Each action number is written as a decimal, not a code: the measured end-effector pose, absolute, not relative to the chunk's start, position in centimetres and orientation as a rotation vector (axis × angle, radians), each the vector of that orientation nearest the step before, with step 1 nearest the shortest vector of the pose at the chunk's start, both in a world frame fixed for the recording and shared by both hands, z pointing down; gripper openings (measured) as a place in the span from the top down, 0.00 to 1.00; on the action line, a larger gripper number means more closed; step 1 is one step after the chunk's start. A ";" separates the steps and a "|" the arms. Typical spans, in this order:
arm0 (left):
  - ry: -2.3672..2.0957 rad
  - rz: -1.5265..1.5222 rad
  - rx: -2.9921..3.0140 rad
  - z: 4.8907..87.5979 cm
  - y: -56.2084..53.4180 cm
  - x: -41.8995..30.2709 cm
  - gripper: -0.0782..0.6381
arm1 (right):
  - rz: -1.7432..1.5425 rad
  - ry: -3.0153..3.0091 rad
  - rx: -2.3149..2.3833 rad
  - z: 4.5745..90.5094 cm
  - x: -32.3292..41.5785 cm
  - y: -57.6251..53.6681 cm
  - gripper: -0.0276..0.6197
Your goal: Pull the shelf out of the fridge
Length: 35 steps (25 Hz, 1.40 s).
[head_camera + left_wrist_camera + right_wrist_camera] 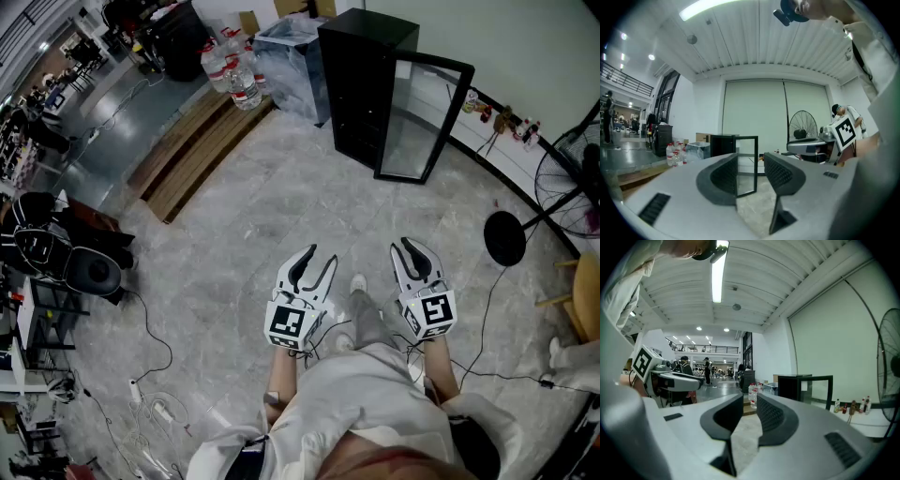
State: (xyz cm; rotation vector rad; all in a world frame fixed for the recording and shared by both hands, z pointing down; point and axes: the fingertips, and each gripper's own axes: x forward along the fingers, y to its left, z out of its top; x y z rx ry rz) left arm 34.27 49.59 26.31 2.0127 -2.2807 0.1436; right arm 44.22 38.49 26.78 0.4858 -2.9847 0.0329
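Observation:
A small black fridge (361, 84) stands on the floor well ahead of me, its glass door (422, 117) swung open to the right. Its inside is dark and I cannot make out the shelf. My left gripper (319, 261) is held in the air far short of it, open, with nothing between the jaws. The left gripper view shows this gripper (751, 164) aimed at the fridge (722, 145) and its door (746, 157). My right gripper (409, 249) hangs beside it, shut and empty. In the right gripper view that gripper (750, 404) has the fridge (792, 385) to its right.
A standing fan (574, 173) with a round base (506, 239) is at the right. Water bottles (230, 70), a plastic-wrapped box (291, 52) and a wooden platform (187, 141) lie left of the fridge. Cables (150, 328) trail over the marble floor.

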 end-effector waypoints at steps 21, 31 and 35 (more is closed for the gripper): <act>-2.278 0.113 2.058 25.6 43.6 29.5 0.66 | 0.064 -2.990 0.392 27.6 38.2 35.3 0.76; -2.273 0.134 2.050 25.3 34.2 23.0 0.66 | 0.071 -2.982 0.358 26.8 32.0 26.1 0.75; -2.276 0.144 2.026 25.7 31.1 21.2 0.67 | 0.080 -2.970 0.344 27.2 30.4 22.5 0.75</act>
